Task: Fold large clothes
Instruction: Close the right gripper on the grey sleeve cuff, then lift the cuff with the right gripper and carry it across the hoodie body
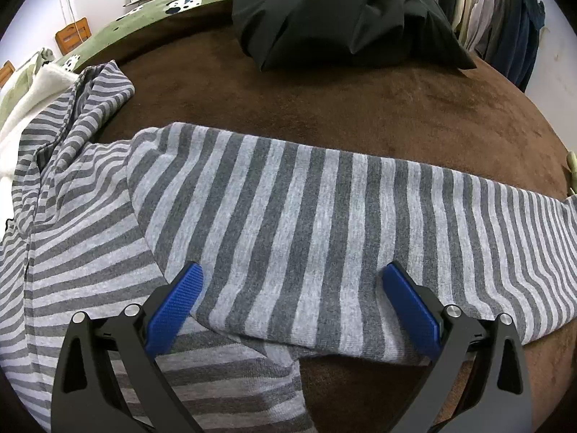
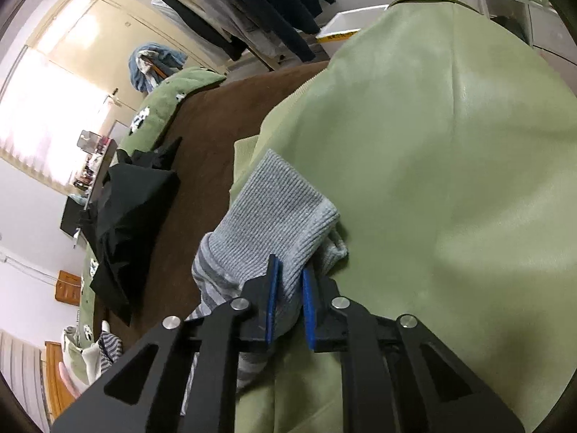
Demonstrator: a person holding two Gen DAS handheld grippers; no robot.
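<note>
Sweater (image 1: 288, 223) lies on the brown blanket (image 1: 324, 108); right gripper (image 2: 290, 281) clamps its cuff (image 2: 274, 209) (ribbed grey), left gripper (image 1: 292, 278) spread wide above.

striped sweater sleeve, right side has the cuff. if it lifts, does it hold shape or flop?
Likely flops: the striped sweater is soft knit, draped and creased on the brown blanket. The ribbed cuff already bunches between the right gripper jaws. Probably light, and the knit looks unlikely to slip.

Brown bed (image 1: 360, 108) carries striped sweater (image 1: 288, 216), black garment (image 1: 335, 14).
</note>
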